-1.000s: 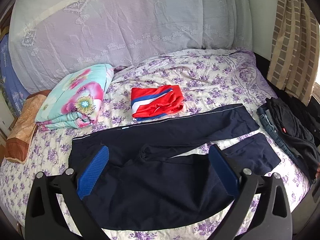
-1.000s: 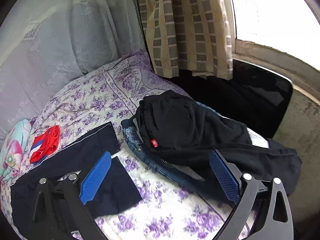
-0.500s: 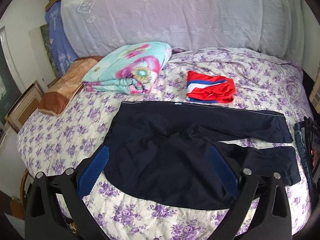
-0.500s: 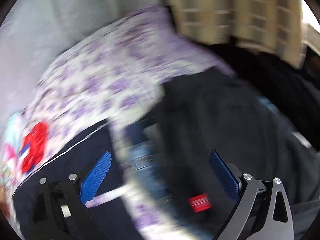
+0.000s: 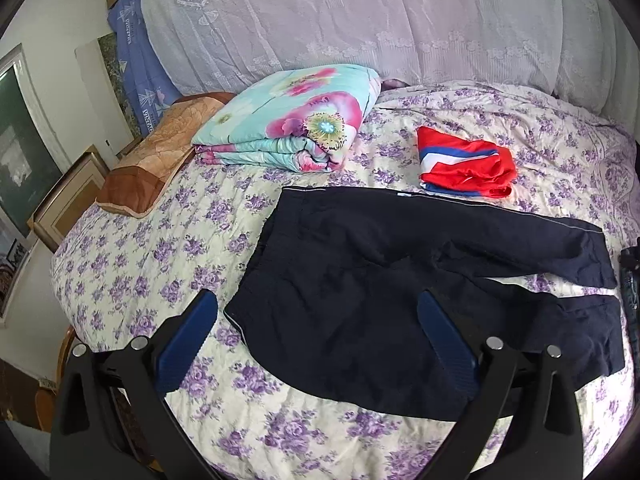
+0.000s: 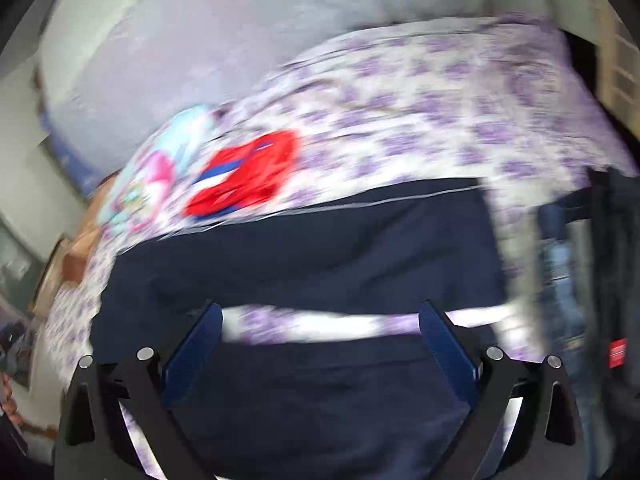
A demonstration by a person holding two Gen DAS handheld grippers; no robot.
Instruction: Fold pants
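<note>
Dark navy pants (image 5: pixel 360 280) lie spread on the flowered bedsheet (image 5: pixel 160 248), waistband to the left, both legs running right with a strip of sheet between them. My left gripper (image 5: pixel 316 316) is open and empty, hovering over the waist end near the front edge of the bed. In the blurred right wrist view the pants (image 6: pixel 320 256) fill the middle, and my right gripper (image 6: pixel 320 328) is open and empty above the gap between the two legs.
A folded red, white and blue garment (image 5: pixel 464 168) lies behind the pants. A folded floral quilt (image 5: pixel 292 120) and a brown pillow (image 5: pixel 160 160) sit at the back left. Jeans and dark clothes (image 6: pixel 568 280) lie at the right edge of the bed.
Both grippers have swung left. The left view now centres on the waistband. The right gripper has left the pile of dark clothes and now hangs over the pant legs, still moving fast.
</note>
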